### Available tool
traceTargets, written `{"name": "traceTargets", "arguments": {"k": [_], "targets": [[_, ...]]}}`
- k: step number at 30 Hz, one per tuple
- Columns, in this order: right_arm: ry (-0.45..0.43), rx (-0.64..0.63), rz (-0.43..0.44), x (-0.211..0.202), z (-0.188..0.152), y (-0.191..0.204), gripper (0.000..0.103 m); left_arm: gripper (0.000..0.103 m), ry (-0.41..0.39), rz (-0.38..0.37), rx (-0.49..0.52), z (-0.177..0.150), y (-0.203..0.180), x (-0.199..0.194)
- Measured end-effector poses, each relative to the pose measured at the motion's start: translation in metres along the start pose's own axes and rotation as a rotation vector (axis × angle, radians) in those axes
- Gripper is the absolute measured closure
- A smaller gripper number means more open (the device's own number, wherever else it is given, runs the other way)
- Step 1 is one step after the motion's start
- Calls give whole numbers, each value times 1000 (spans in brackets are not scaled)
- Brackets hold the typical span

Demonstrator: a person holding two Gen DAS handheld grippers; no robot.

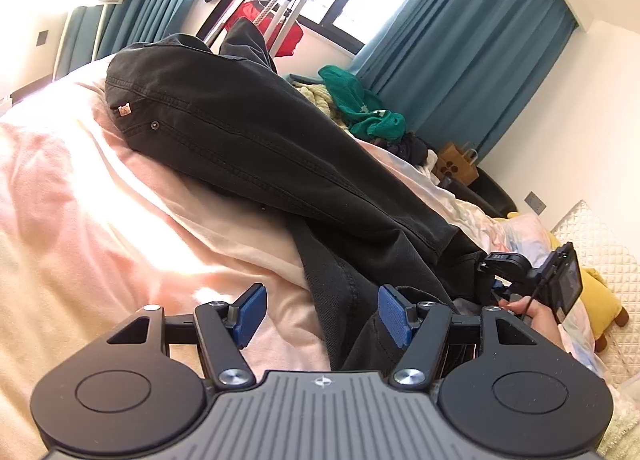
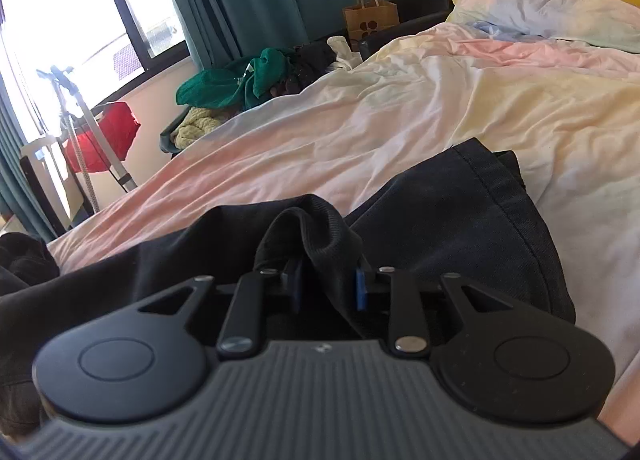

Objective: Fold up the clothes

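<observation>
Denim, black and heavy with raised double seams and a metal rivet, makes up the jeans (image 1: 248, 132) lying across the middle of the left view on a soft pink, crumpled bedsheet (image 1: 80, 220). The left gripper (image 1: 322, 314) sits at lower centre, its ribbed blue pads spread apart and empty. In the right view, the right gripper (image 2: 328, 284) is clamped on a bunched fold of the jeans (image 2: 320, 228) at centre.
</observation>
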State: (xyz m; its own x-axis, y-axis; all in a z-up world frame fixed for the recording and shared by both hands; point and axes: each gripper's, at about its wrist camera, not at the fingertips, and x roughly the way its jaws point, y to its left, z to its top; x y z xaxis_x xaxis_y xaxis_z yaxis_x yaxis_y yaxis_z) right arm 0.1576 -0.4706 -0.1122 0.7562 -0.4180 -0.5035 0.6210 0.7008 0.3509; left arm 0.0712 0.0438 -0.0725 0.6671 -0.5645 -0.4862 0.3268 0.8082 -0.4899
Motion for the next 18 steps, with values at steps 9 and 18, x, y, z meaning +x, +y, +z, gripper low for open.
{"name": "traceTargets", "arguments": {"k": [9,18], "targets": [[-116,-47,209,-104,-4,35,11,32,-59,49,-9,6,8,-27],[-63,-131,371,-174,-44,63,11,18,-100,90,-12,6,9,-53]]}}
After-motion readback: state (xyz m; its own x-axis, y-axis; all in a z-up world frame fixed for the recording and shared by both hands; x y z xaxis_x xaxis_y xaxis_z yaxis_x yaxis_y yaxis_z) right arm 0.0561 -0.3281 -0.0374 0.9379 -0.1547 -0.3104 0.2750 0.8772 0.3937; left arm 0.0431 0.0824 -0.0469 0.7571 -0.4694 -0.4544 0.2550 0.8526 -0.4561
